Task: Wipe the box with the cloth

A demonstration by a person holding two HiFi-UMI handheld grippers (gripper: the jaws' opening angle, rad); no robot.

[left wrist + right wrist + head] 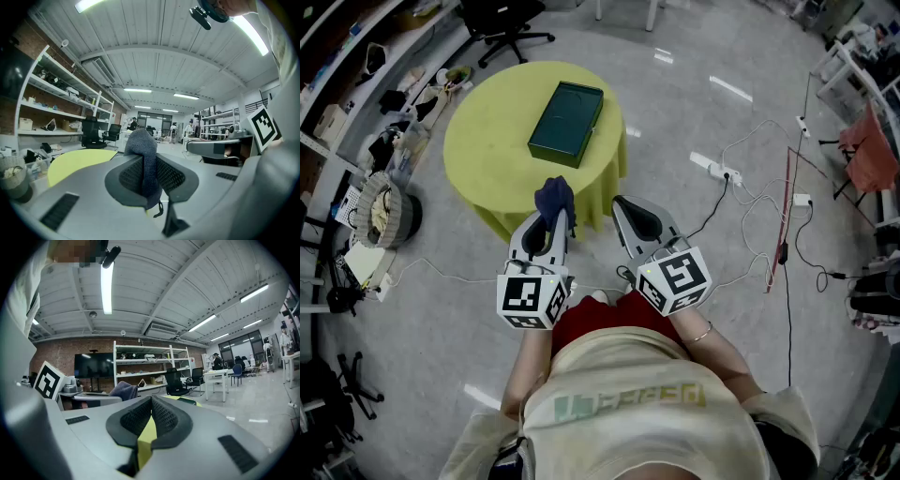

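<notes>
A dark green box (566, 124) lies flat on the round yellow table (487, 150), apart from both grippers. My left gripper (551, 223) is held in front of the table's near edge, shut on a dark blue cloth (555, 197) that bunches up above its tips. In the left gripper view the cloth (146, 159) is pinched between the black pads and rises over them. My right gripper (623, 204) hovers beside the left one, shut with nothing in it. The right gripper view shows its pads (161, 417) meeting at the tips, with the yellow table (146, 437) visible below them.
A black office chair (508, 28) stands beyond the table. Shelves and a round basket (382, 212) crowd the left side. A power strip (717, 171) and loose cables lie on the grey floor at the right, near a red cloth (872, 150) on a frame.
</notes>
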